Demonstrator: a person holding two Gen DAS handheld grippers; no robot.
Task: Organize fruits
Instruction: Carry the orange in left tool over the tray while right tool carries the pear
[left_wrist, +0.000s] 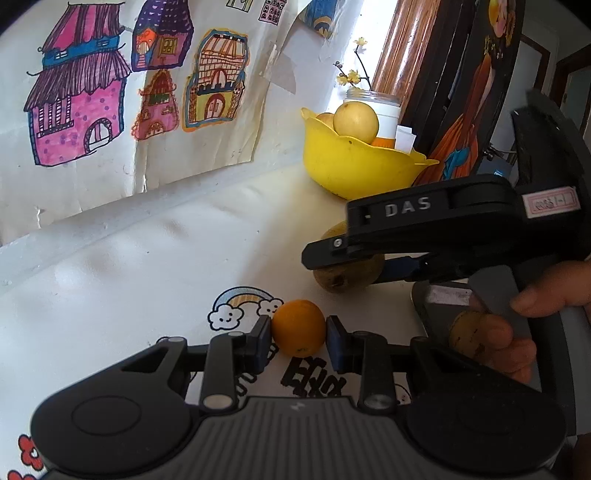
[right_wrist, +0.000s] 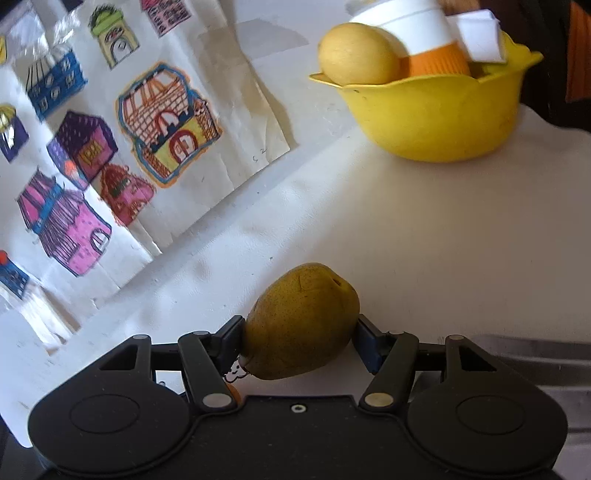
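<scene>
A white table fills most of both views, with a wide bare stretch running from the grippers to the back wall. On that wall hangs one sheet of children's drawings of coloured houses, its lower edge just above the table's back edge. To the right a dark framed picture leans close behind the bowl, hemming in that side, and a grey tray sits at the table's near right.

One yellow bowl stands at the far right of the table. Its scalloped rim is open toward the grippers. It holds at least two pale yellow fruits. A white and orange cup shows above its rim, though whether it stands inside the bowl or behind it is unclear.

The right gripper is clenched on one brownish-green pear, with open table between it and the bowl.

The left gripper is clenched on one small orange, low over the printed rainbow sticker near the table's front.
</scene>
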